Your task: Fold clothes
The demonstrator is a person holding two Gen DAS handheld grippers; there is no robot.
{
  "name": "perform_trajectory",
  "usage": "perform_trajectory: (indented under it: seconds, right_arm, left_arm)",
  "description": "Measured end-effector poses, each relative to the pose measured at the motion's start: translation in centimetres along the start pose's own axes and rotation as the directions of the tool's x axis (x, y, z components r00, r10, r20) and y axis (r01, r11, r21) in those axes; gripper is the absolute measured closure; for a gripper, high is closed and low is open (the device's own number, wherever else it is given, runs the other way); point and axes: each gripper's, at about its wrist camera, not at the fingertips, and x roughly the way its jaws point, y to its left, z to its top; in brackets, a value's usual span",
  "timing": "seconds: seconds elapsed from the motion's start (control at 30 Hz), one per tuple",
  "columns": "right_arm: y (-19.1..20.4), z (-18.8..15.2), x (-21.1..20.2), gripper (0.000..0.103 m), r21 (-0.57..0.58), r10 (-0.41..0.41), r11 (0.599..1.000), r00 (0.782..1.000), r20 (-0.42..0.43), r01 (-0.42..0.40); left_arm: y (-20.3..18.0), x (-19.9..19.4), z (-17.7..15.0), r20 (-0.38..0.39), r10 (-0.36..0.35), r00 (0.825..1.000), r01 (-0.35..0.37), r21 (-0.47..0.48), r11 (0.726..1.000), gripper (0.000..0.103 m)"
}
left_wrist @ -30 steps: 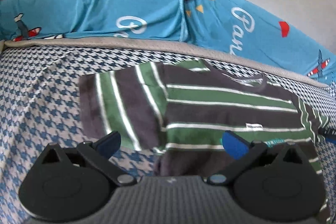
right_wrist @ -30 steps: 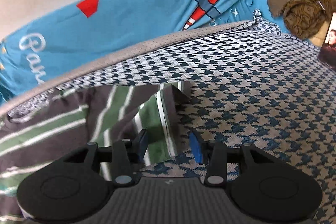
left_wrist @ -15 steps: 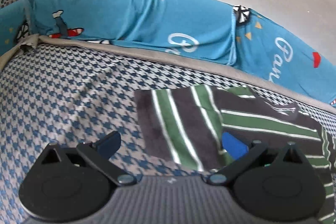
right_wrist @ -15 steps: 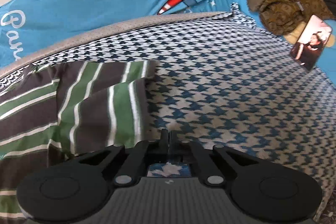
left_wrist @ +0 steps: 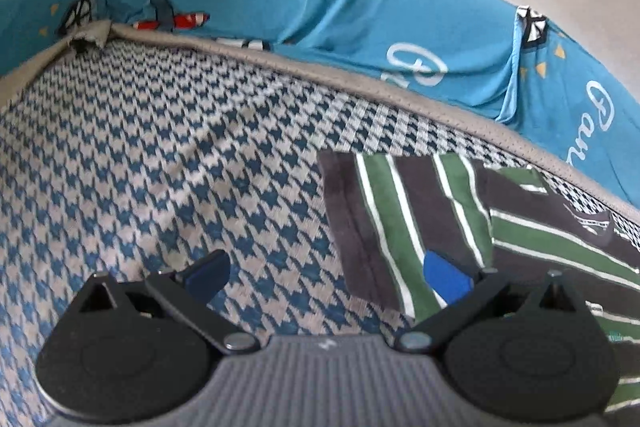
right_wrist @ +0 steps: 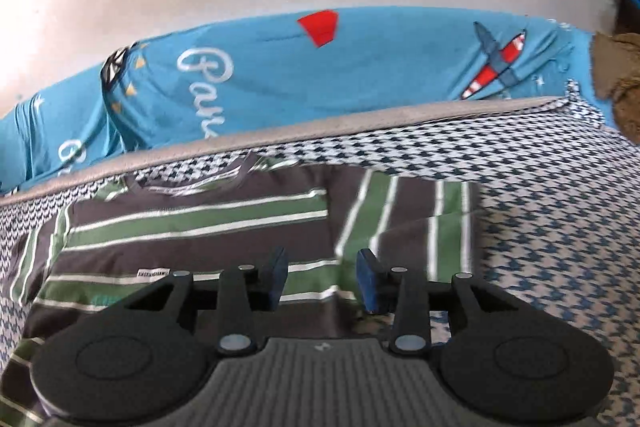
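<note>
The striped shirt [right_wrist: 192, 227] lay flat on the houndstooth bed [left_wrist: 160, 167], both sleeves outspread, nothing evidently folded yet; left claw [left_wrist: 326, 273] gaped empty, right claw [right_wrist: 322, 279], just reopened partway, held nothing.

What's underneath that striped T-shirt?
The striped T-shirt lies on a blue-and-white houndstooth bed cover, which shows all around it. Whatever is directly beneath the shirt is hidden.

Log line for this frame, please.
stage: sleeve folding | striped shirt: flat on bed | left gripper: open, empty | right gripper: just reopened, empty, over shirt
</note>
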Motion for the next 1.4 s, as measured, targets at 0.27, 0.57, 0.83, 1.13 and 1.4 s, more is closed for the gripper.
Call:
perform_trajectory:
  seconds: [0.27,0.57,0.83,1.13,1.4]
  right_arm:
    - [-0.2,-0.3,3.3,0.066,0.100,0.038,0.995,0.996,-0.084,-0.030]
    - [2.0,-2.3,4.8,0.064,-0.061,-0.029,0.998,0.978,-0.207,0.017]
    - [3.6,-3.0,3.0,0.064,-0.080,0.042,0.995,0.989,-0.139,-0.054]
    - [10.6,-5.2,2.5,0.064,-0.228,0.248,0.934,0.958,-0.143,-0.276]
    - [14.5,-6.8,3.3,0.064,-0.291,0.283,0.898,0.940,-0.190,-0.329]
  left_arm:
    - [-0.6,1.0,-0.7,-0.041,-0.006,0.999,0.006,0.006,1.000,0.000]
    - [-0.8,2.5,-1.5,-0.093,0.038,0.995,-0.033,0.051,0.998,0.000]
    - [-0.5,2.7,-1.9,-0.062,0.146,0.987,-0.139,0.100,0.985,0.000]
    - [-1.5,0.2,-1.6,-0.055,-0.030,0.998,0.033,0.049,0.998,0.000]
    - [-3.4,1.1,-1.9,-0.052,-0.071,0.996,0.074,0.072,0.995,0.000]
